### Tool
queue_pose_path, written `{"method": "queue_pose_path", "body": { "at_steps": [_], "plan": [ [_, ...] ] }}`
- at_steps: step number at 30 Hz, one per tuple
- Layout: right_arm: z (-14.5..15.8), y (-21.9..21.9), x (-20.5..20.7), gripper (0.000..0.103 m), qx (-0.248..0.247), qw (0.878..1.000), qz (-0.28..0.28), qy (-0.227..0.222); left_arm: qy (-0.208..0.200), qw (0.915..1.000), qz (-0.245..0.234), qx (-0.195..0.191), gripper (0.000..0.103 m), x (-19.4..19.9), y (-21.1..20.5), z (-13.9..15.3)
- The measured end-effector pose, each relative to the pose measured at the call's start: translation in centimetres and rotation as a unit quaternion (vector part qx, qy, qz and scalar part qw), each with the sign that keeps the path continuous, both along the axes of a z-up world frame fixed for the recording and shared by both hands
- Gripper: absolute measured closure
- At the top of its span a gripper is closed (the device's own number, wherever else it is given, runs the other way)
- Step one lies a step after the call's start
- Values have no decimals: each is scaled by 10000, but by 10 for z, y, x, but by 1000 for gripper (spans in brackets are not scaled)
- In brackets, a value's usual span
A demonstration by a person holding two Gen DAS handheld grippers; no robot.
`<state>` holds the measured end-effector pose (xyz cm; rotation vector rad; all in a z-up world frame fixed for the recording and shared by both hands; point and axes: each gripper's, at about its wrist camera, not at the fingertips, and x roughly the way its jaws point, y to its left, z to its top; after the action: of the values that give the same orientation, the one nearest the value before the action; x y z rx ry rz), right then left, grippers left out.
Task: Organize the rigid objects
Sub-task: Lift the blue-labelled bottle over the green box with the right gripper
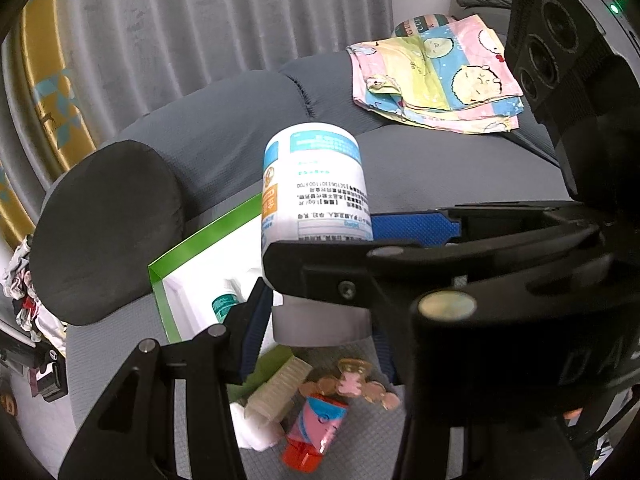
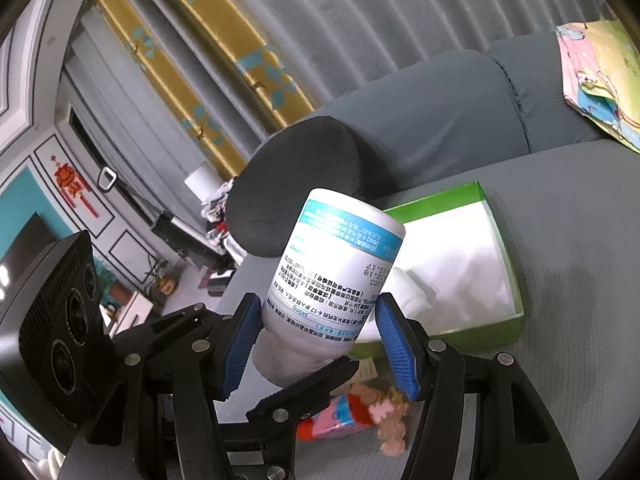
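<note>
- The bottle [image 1: 316, 184] is hard plastic, so it will not give under the pads. Going by its size it is probably light, though what is inside cannot be seen.
- Its glossy label and rounded wall look slippery. In my judgement the safer holds are the shoulder and the cap [image 2: 280, 360], where the pads can bear on a narrower, firmer section.
- The left gripper [image 1: 318, 320] is set narrow, its blue pads closed on the cap.
- The right gripper [image 2: 318, 320] stands about half open, with a pad on each side of the body just above the shoulder. It appears to clamp the bottle too.
- With two holds on one stiff thing, a twist between the hands could lever it out of the pads. That is a risk I infer, not something showing.
- The bottle is up in the air above the sofa [image 1: 440, 184]. It is tilted with its base away from both cameras and its cap toward them, so the print reads upside down.
- It is white with a teal band near the base, an orange patch on one side and dense black text.
- Below and beyond it a green-rimmed box [image 2: 436, 200] lies open on the seat, showing a white moulded insert. This is likely where the bottle belongs.
- A pink tube [image 1: 316, 428] with a red cap lies on the seat beneath the grippers.
</note>
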<state>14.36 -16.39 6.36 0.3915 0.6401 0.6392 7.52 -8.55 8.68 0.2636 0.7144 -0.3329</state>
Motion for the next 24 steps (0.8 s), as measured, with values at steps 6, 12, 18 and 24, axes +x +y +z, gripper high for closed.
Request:
{"method": "queue_pose_path", "body": {
  "at_steps": [6,12,18,24],
  "plan": [
    [-7,5,24,41,-53,10000,20,82,132,9999,63,-61,57,20,4,-8],
    [-20,7,45,41,-67,9997,24,231,334,9993,103,-128,57,40,9,-21],
    [-32,9,60,41,-119,9991,30,398,518,9985,125,-142,57,58,11,-35],
    [-43,12,74,41,-199,9983,37,547,682,9973,160,-207,57,72,15,-47]
  ]
}}
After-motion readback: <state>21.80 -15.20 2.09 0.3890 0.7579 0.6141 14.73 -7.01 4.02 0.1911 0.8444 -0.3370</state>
